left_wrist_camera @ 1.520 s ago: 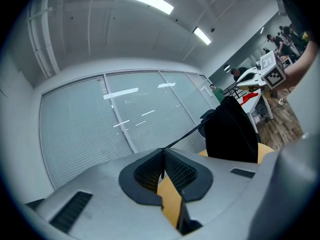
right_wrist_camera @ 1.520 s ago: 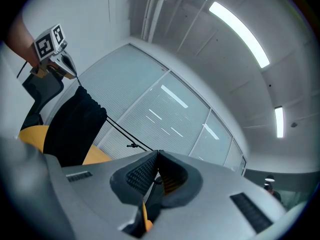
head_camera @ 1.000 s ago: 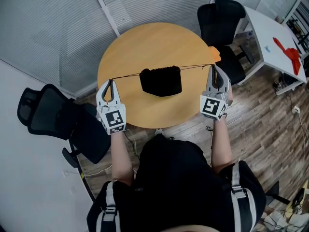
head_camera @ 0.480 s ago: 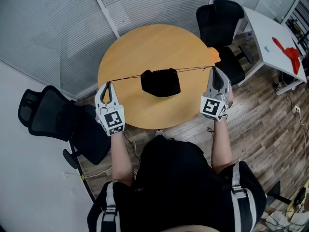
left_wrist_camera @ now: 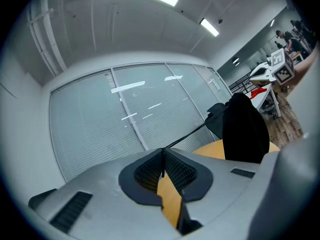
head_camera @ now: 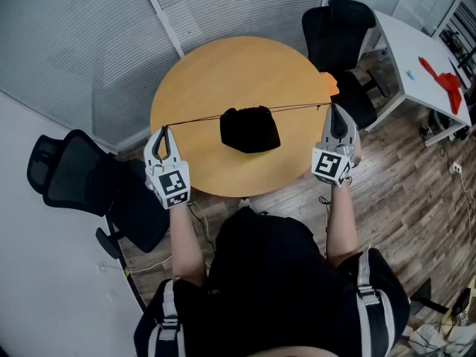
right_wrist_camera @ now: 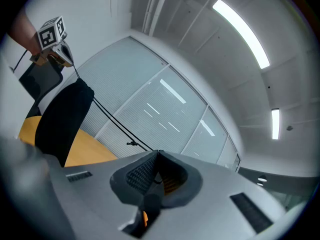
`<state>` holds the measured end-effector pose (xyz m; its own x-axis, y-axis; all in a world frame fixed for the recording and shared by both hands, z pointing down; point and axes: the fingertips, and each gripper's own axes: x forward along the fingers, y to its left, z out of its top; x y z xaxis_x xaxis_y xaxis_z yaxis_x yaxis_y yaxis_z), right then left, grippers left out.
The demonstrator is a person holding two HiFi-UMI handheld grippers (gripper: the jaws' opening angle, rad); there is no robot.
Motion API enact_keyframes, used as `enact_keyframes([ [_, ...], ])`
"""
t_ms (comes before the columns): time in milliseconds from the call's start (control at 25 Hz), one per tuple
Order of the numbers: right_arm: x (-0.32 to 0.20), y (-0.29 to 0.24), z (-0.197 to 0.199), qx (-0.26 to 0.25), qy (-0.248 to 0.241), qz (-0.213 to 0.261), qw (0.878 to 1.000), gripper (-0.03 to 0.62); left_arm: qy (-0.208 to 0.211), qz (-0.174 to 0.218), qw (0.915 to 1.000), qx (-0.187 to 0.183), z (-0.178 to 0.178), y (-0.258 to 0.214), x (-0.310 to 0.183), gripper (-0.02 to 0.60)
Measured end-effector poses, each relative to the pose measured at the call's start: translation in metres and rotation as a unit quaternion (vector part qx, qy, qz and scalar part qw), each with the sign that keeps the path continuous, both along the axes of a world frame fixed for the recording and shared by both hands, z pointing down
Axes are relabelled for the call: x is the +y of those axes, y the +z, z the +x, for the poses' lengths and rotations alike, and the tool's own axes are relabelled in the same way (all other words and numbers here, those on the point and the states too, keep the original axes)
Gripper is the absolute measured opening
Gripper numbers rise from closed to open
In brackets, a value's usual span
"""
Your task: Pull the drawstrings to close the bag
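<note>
A black drawstring bag (head_camera: 250, 129) hangs over the round wooden table (head_camera: 201, 73), its mouth gathered along two taut black strings. My left gripper (head_camera: 163, 130) is shut on the left drawstring (head_camera: 192, 119) at the table's left edge. My right gripper (head_camera: 332, 106) is shut on the right drawstring (head_camera: 301, 107) at the table's right edge. In the left gripper view the string (left_wrist_camera: 192, 131) runs from the closed jaws to the bag (left_wrist_camera: 244, 130). In the right gripper view the strings (right_wrist_camera: 117, 125) lead from the jaws to the bag (right_wrist_camera: 62, 119), with the left gripper's marker cube (right_wrist_camera: 50, 34) beyond.
A black office chair (head_camera: 71, 177) stands at the left and another (head_camera: 338, 28) behind the table at the right. A white desk (head_camera: 424, 65) with a red item (head_camera: 444, 79) sits at the far right. Frosted glass walls with blinds lie behind the table.
Both grippers have drawn slightly further apart along the strings, and the bag's mouth has bunched narrower. The bag has shifted a little to the right.
</note>
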<state>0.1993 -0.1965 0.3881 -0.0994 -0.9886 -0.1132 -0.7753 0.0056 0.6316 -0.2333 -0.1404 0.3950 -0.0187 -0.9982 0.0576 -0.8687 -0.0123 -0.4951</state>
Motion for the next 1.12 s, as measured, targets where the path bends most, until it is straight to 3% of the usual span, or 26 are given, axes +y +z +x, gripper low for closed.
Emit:
enact_keyframes([
  [880, -0.003, 0.018, 0.011, 0.007, 0.02, -0.019, 1.0, 0.06, -0.021, -0.025, 0.9989, 0.035, -0.018, 0.019, 0.003, 0.023],
  [1120, -0.006, 0.023, 0.016, 0.003, 0.025, -0.026, 0.999, 0.06, -0.022, -0.022, 0.9992, 0.026, -0.015, 0.018, 0.003, 0.023],
])
